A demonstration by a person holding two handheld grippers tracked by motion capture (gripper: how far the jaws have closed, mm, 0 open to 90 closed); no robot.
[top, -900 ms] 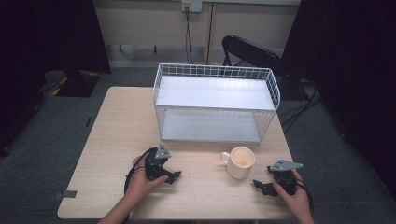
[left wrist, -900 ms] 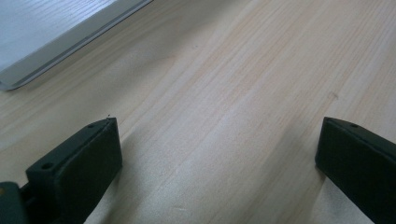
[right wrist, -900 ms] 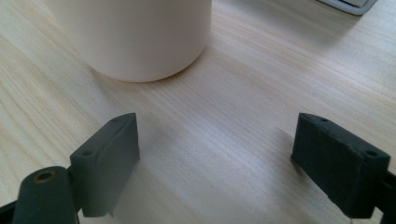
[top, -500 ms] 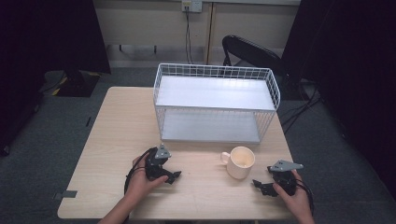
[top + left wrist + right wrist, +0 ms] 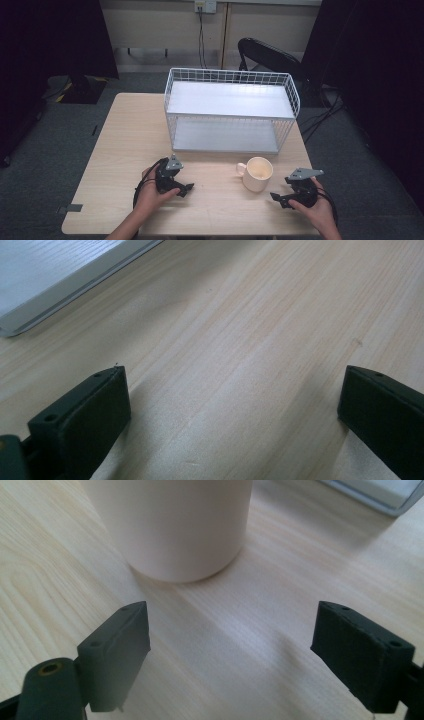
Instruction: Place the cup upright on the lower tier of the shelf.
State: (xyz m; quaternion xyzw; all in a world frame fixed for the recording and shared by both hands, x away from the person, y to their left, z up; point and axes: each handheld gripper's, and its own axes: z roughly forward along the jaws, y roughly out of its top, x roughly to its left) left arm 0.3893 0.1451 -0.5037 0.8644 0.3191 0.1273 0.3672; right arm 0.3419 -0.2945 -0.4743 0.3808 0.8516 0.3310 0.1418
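Observation:
A cream mug (image 5: 257, 173) stands upright on the wooden table (image 5: 125, 135), handle to the left, just in front of a white wire shelf rack (image 5: 231, 110). My right gripper (image 5: 278, 197) rests on the table to the mug's right, open, jaws pointing at the mug (image 5: 175, 525), which stands a short way beyond the fingertips. My left gripper (image 5: 186, 189) lies on the table left of the mug, open, with bare wood (image 5: 235, 390) between its jaws. The rack's lower shelf edge (image 5: 60, 285) shows at the upper left of the left gripper view.
The rack takes up the table's far middle. A black folding chair (image 5: 270, 55) stands behind the table, with cables on the floor. Bare tabletop lies at the left and along the front edge.

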